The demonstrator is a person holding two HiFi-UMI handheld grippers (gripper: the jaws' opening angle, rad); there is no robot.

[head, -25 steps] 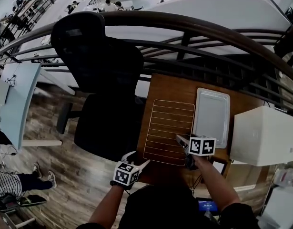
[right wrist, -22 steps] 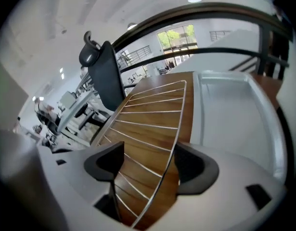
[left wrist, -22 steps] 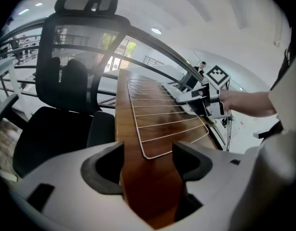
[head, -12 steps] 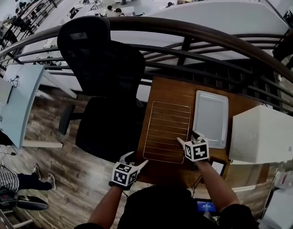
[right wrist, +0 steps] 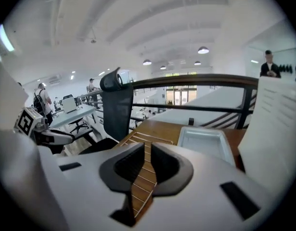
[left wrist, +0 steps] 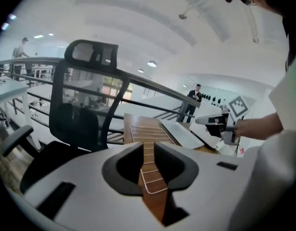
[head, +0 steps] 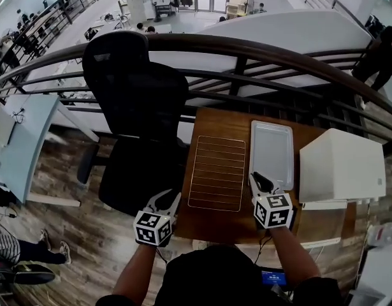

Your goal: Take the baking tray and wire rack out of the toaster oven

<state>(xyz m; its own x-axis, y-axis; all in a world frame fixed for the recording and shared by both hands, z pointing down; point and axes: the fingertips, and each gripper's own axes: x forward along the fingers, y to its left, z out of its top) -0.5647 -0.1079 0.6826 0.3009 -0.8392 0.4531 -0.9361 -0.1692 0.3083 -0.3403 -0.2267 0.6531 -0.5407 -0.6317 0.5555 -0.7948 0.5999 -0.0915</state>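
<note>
Step in hand: as I judge it, the end of the task. The wire rack (head: 216, 173) and the baking tray (head: 272, 153) both lie flat on the wooden table (head: 224, 123), outside the toaster oven (head: 341, 164).
Wire rack: at my 12 o'clock, just left of the tray, the two side by side and not overlapping.
Baking tray: at my 1 o'clock, empty, between the rack and the oven.
Toaster oven: at my 2 o'clock, a white box at the table's right end.
Left gripper (head: 165, 201): at my 11 o'clock, off the table's near left corner; my jaws are closing to a narrow slit, with nothing in it. I see only rack and table far beyond.
Right gripper (head: 259, 183): over the tray's near edge at my 1 o'clock, lifted clear of it; jaws closing, narrow, gripping nothing.
Next move: I reckon little is left. If the oven door hangs open, shutting it would need one gripper brought round to 2 o'clock.
Hard to make out: the oven's front and door face away from every view, so I cannot tell whether it is open or what is inside.
Cut off: the table's near edge, behind my own body.
</note>
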